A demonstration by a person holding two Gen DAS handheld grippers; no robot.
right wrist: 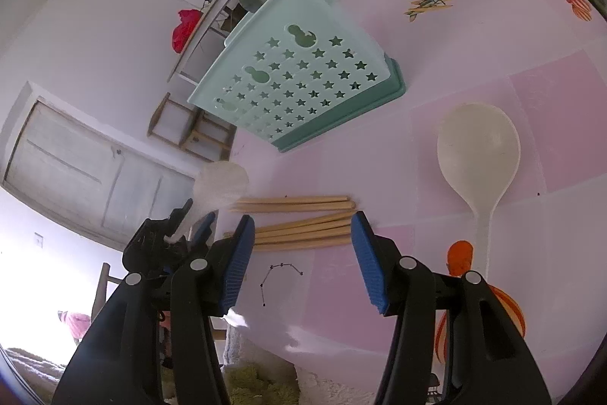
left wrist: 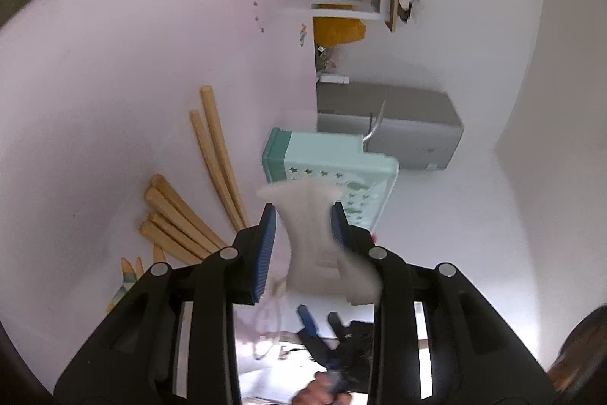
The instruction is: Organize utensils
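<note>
Covering the table, a pink printed cloth (right wrist: pixel 474 90) meets white walls (right wrist: pixel 95 25) — left fingers (left wrist: pixel 303 226) clamp a white spoon (left wrist: pixel 309 230), right fingers (right wrist: pixel 299 234) apart.

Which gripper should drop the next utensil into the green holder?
Left. The left gripper already holds a white spoon, with the green holder just ahead. The right gripper is open and empty over the chopsticks.
</note>
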